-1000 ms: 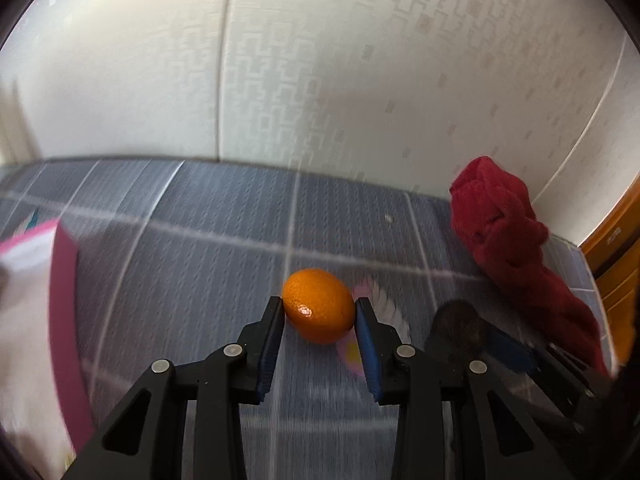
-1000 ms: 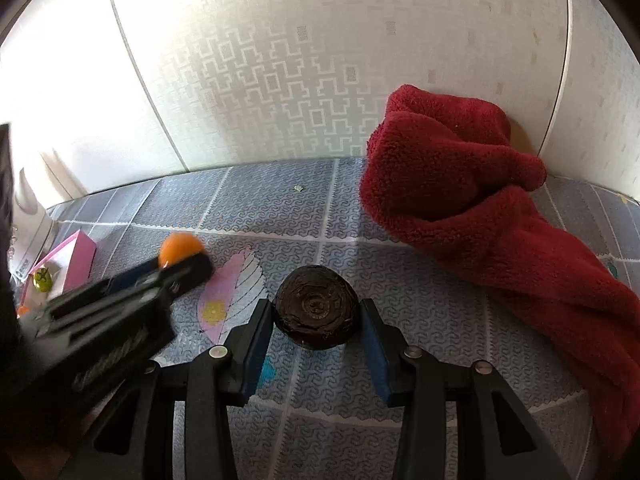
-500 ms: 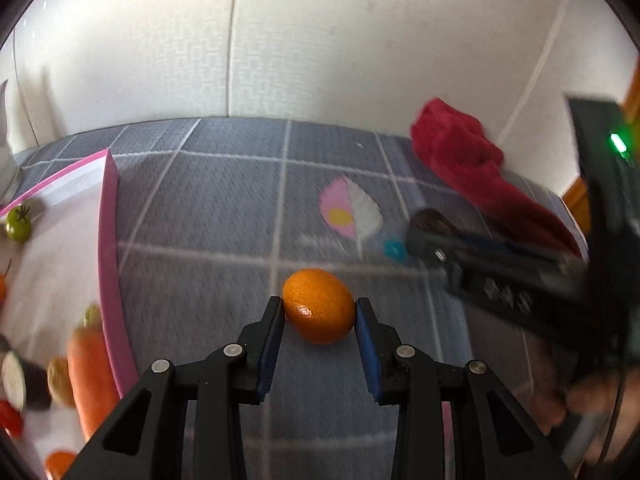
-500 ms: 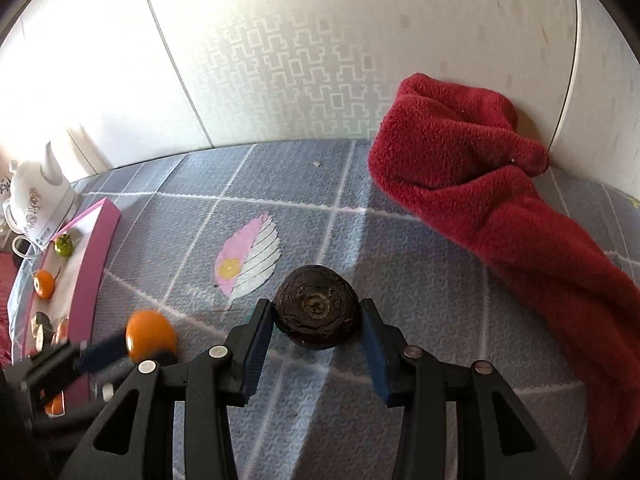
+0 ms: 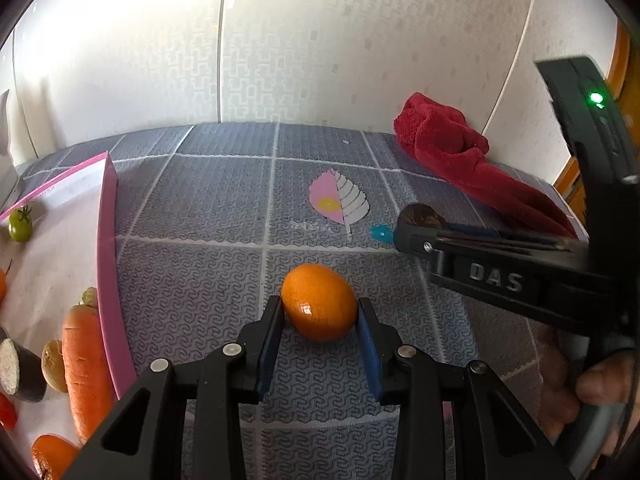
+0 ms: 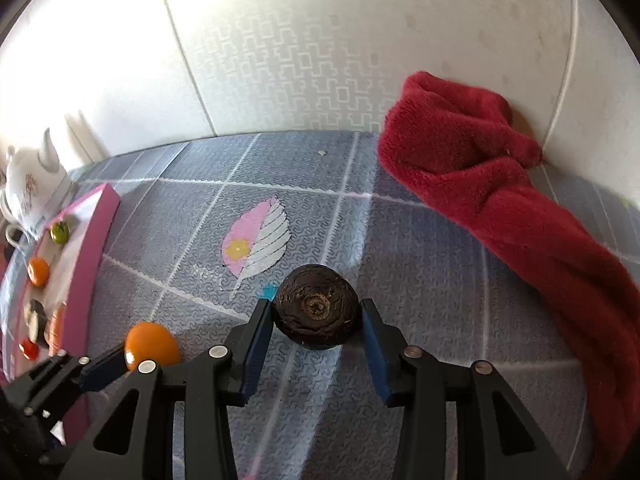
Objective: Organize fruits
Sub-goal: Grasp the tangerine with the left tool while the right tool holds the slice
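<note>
My left gripper [image 5: 319, 312] is shut on an orange tangerine [image 5: 319, 301] and holds it above the grey patterned mat. It also shows in the right wrist view [image 6: 151, 344] at the lower left. My right gripper [image 6: 316, 312] is shut on a dark brown round fruit [image 6: 316, 305]. That fruit [image 5: 421, 216] shows at the right gripper's tip in the left wrist view. A pink-rimmed tray [image 5: 105, 248] lies at the left with a carrot [image 5: 86, 364], a green tomato [image 5: 20, 227] and other produce.
A red towel [image 6: 504, 200] lies along the wall at the right. A white teapot [image 6: 32, 184] stands at the far left behind the tray. A pink and white leaf print [image 6: 256, 240] marks the mat's middle. The wall closes the back.
Both grippers have drawn back and swung left, each still holding its fruit. The tray has come into view at the left, and the right gripper now sits to the right of the left one.
</note>
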